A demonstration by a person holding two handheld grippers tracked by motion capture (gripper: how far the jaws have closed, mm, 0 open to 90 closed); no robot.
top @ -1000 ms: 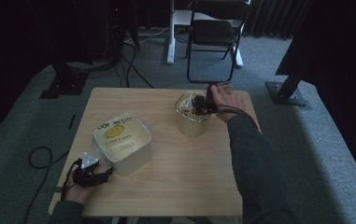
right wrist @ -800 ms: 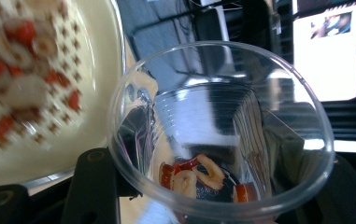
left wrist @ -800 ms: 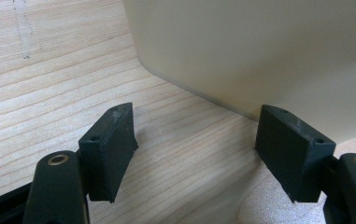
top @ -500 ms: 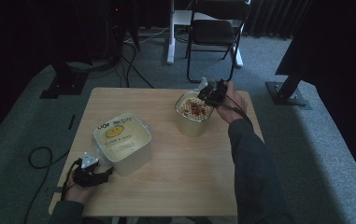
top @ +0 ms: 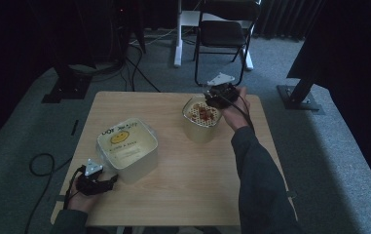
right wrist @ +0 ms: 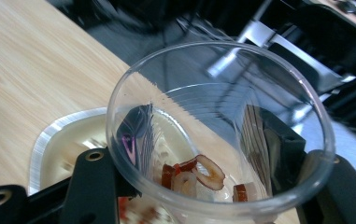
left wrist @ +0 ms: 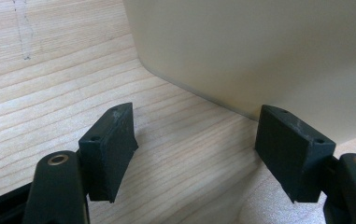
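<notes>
Holding a clear plastic cup (right wrist: 220,135) with a few reddish-brown dried fruit slices (right wrist: 199,175) left at the bottom, the right tool (top: 218,93) is clamped on the cup's sides, one black jaw either side of the wall. Compared to a second ago, that hand has lifted up and back from the pale round tub with the perforated insert (top: 201,119), which now sits just below and in front of the tool with a heap of the same reddish slices in it. My guess is the pour is basically done, though a few pieces cling in the cup, so maybe one more tip or shake is needed.

Further out, the left tool (top: 97,181) hasn't budged: it rests on the light wooden bench (top: 183,185), jaws apart with nothing between them, right beside the cream square container with a yellow smiley label (top: 127,146). That container looks empty apart from the label.
</notes>
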